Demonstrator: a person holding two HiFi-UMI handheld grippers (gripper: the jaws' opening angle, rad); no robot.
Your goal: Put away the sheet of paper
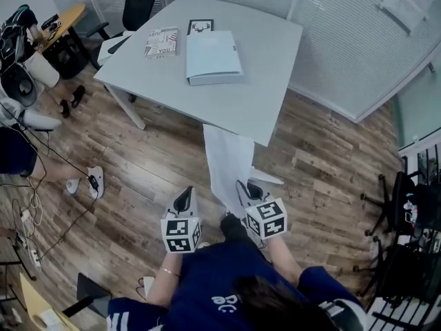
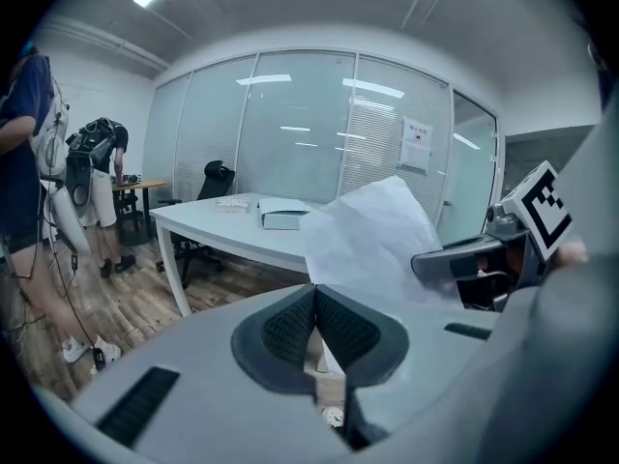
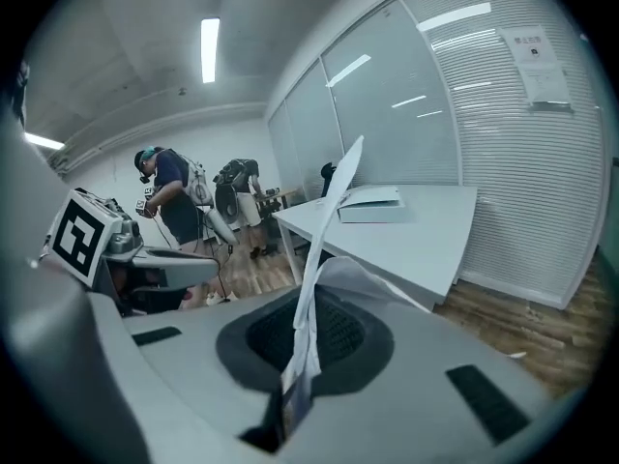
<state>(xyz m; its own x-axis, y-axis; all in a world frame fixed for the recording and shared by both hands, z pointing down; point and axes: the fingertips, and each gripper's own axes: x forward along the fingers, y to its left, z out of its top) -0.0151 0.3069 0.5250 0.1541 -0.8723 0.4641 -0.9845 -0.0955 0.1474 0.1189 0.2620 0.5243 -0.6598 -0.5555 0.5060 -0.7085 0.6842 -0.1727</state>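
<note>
Our right hand-held gripper (image 1: 249, 187) pinches the paper (image 1: 227, 158), our left hand-held gripper (image 1: 185, 198) is clenched on nothing, and next we should carry the paper to the desk (image 1: 275, 81).

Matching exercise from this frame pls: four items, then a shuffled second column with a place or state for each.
1. sheet of paper
2. left hand-held gripper
3. folder
4. picture frame

A. small, near the far edge of the table
B. shut, nothing between its jaws
C. clamped in the right hand-held gripper
D. pale, lying closed and flat on the table

Pairs: 1-C, 2-B, 3-D, 4-A
</note>
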